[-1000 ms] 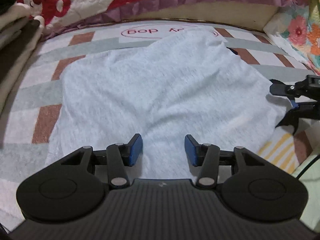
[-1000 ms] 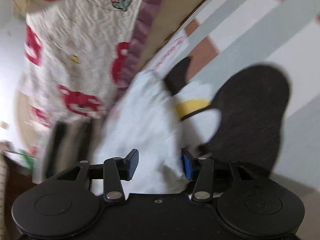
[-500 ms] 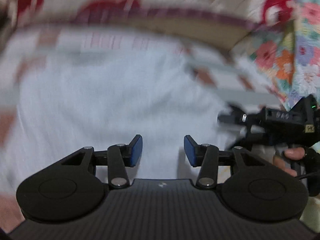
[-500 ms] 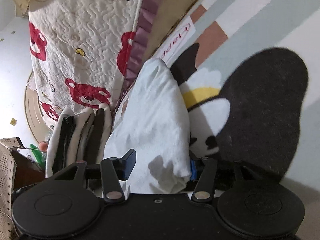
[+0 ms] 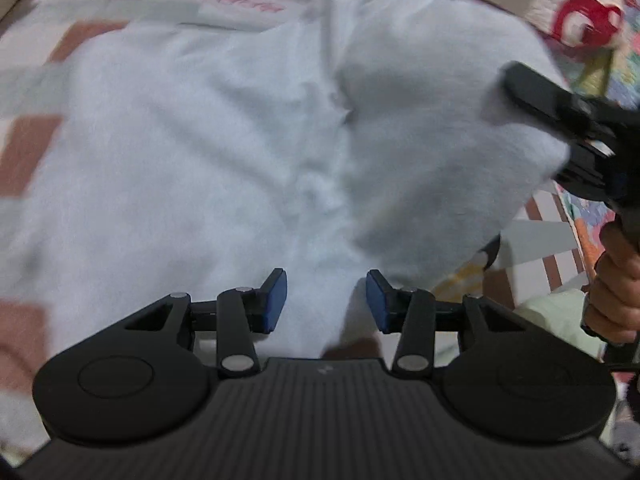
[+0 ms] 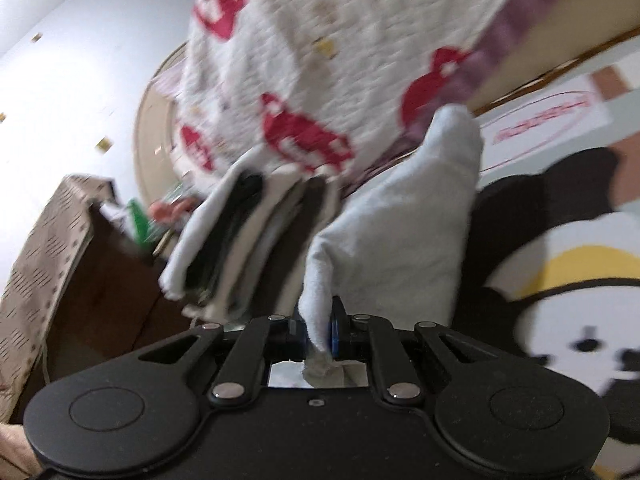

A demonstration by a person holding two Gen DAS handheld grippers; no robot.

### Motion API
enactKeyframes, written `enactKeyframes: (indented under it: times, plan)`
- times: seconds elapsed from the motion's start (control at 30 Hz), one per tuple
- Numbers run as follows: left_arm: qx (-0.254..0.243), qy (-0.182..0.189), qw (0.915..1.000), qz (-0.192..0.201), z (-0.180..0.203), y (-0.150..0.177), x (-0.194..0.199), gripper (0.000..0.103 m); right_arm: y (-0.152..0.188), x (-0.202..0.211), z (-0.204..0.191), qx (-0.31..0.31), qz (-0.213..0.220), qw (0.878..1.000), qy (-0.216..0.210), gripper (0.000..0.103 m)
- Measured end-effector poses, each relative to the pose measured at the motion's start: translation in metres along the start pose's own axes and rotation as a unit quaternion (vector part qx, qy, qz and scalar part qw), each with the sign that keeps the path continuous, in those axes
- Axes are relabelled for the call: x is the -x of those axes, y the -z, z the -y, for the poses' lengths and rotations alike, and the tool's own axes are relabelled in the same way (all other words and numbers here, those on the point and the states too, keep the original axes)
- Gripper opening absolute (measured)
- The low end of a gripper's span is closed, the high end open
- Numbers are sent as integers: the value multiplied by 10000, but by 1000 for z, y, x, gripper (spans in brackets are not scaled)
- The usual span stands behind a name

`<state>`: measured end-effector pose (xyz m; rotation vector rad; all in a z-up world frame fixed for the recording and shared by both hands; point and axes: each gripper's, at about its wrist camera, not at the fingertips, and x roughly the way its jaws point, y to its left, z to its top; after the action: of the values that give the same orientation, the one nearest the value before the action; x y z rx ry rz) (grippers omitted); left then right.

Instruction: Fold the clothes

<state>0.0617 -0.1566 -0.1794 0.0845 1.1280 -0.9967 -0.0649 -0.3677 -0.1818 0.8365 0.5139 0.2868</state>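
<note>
A pale grey-white garment lies spread on the patterned mat. My left gripper is open and empty, its blue pads just above the garment's near edge. My right gripper is shut on the garment's right edge and holds that side lifted off the mat, so the cloth hangs up in a fold. In the left wrist view the right gripper shows at the right, with the raised cloth draped from it. Both views are blurred by motion.
A stack of folded black and white clothes stands at the left of the mat. A bed with a bear-print quilt runs along the far side. The mat bears a panda picture. A brown cabinet stands at far left.
My right gripper has closed on the garment's right edge and lifted it up and over towards the left. My left gripper stayed open, moving a little over the garment.
</note>
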Motion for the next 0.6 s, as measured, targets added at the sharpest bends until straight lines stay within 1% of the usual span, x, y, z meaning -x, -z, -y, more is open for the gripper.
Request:
enactKeyframes:
  times: [0.07, 0.13, 0.17, 0.2, 0.27, 0.33, 0.37, 0.47, 0.53, 0.6]
  plan:
    - [141, -8, 9999, -69, -14, -1, 17, 45, 0, -12, -12, 241, -271, 9993, -25, 13]
    - [129, -51, 9998, 127, -32, 3, 38, 45, 1, -25, -24, 481, -542, 9974, -49, 13]
    - [182, 36, 9997, 146, -43, 5, 43, 45, 1, -31, -30, 601, -677, 9959, -61, 13]
    - [305, 189, 9992, 160, -54, 6, 45, 45, 1, -37, -36, 720, -812, 9941, -74, 13]
    - [707, 436, 9965, 47, -74, 4, 39, 45, 1, -49, -48, 959, -1081, 9895, -98, 13]
    - [980, 449, 9942, 19, -84, -2, 30, 45, 1, -62, -60, 1196, -1349, 9835, -122, 13]
    - [1115, 455, 9927, 7, -89, -5, 26, 45, 3, -68, -65, 1324, -1483, 9800, -98, 13]
    - [1336, 496, 9897, 157, -95, -11, 24, 45, 22, -91, -71, 1768, -1890, 9657, 214, 13]
    - [1553, 546, 9861, 212, -104, -16, 24, 45, 34, -106, -75, 2060, -2157, 9536, 422, 13]
    - [1662, 536, 9844, 232, -109, -15, 23, 43, 47, -122, -80, 2347, -2419, 9394, 628, 13]
